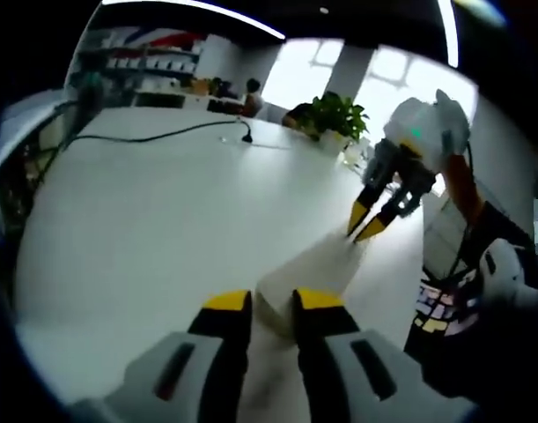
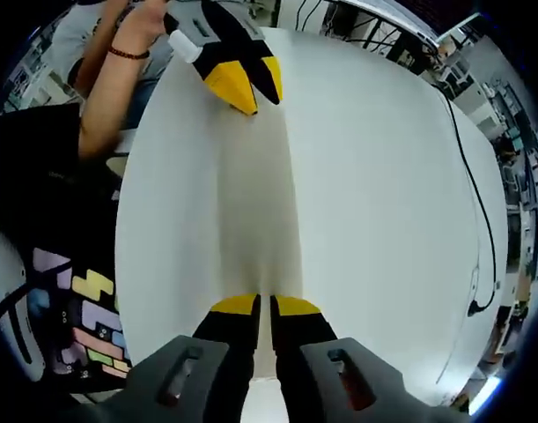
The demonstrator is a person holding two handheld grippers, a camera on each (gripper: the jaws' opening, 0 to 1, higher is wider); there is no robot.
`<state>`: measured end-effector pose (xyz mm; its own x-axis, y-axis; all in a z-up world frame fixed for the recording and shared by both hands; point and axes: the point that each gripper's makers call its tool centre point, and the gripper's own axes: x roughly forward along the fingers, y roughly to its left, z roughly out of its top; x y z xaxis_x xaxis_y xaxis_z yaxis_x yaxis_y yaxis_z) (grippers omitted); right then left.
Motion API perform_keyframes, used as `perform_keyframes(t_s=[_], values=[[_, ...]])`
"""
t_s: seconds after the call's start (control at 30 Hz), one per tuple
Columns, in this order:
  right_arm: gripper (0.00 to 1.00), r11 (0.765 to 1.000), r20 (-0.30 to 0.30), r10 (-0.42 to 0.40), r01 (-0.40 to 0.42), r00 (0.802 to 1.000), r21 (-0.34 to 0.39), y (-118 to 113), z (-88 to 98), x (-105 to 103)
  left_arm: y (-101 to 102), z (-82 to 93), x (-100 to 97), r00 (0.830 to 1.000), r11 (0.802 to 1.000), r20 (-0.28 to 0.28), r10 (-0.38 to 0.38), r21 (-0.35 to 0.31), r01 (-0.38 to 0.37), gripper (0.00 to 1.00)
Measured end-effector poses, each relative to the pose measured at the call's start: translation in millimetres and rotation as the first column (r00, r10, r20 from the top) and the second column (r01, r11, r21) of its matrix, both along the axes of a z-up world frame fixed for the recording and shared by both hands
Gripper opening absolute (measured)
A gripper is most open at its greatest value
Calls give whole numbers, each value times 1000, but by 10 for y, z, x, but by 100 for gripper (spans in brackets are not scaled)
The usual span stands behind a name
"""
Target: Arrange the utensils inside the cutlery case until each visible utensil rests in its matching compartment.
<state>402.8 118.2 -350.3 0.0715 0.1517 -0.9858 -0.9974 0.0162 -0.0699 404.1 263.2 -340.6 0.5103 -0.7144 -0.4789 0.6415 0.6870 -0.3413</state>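
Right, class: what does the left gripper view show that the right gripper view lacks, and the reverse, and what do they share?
Left gripper view: a potted plant and bright windows. Right gripper view: a person's forearm with a dark bracelet. Shared: the white table, a black cable, and the long white case with the left gripper at one end and the right gripper at the other.

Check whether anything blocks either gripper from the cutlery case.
Nothing visible does. The left gripper has its tips on either side of one end of the cutlery case, and the right gripper is at the other end.
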Motion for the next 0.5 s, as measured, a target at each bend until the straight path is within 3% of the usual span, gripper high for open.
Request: perform_keyframes(t_s=[0.17, 0.3, 0.37, 0.4, 0.5], values=[[4, 1000, -16, 3, -4, 1000, -5, 5, 1, 14, 62, 215, 28, 995, 999, 94, 32, 15, -34, 20], [4, 1000, -14, 4, -4, 1000, -5, 8, 5, 22, 11, 297, -54, 985, 995, 165, -52, 94, 37, 20], [4, 1000, -14, 1, -1, 1000, 1, 14, 9, 32, 8, 422, -75, 948, 974, 275, -159, 198, 106, 20], [4, 1000, -17, 7, -7, 1000, 6, 17, 11, 36, 5, 487, -60, 933, 967, 312, -178, 234, 106, 20], [3, 999, -51, -20, 21, 998, 25, 19, 2, 35, -56, 659, -127, 908, 938, 327, -262, 309, 160, 24]])
